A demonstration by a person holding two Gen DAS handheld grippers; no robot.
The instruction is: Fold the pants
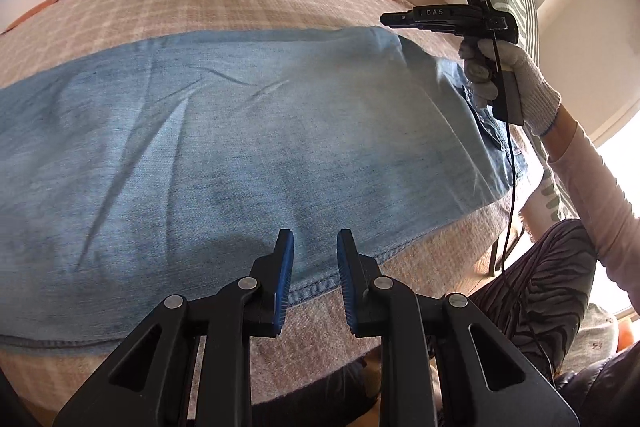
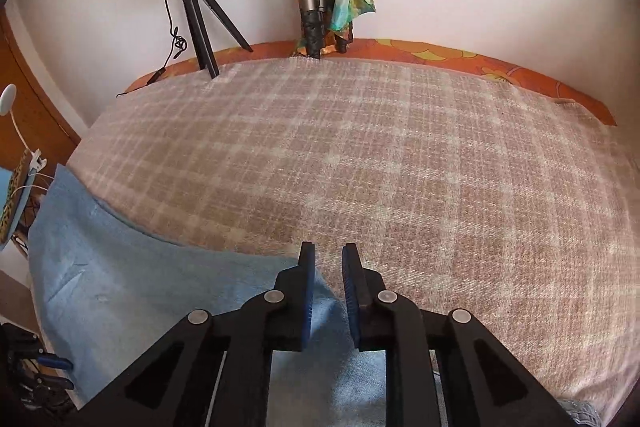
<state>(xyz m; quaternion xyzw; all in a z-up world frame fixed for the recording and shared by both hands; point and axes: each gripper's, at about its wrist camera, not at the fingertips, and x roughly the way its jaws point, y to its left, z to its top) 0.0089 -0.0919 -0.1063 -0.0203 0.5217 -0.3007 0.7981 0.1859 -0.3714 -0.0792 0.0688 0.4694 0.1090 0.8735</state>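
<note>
Both grippers' jaws narrow, empty (gap visible), over pants (image 1: pixel 248 131) on blanket (image 2: pixel 400 167)

pants (image 1: pixel 248 131) | light blue denim, faded, a few shallow creases; spread flat and long across the checked cover | stitched near edge lies just ahead of and beneath the left jaws, cloth running off to both sides; far end lies under the right jaws, reaching away to their left

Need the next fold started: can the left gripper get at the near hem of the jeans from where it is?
Probably yes: the left gripper hovers over the jeans at that hem, jaws apart, nothing between.
</note>
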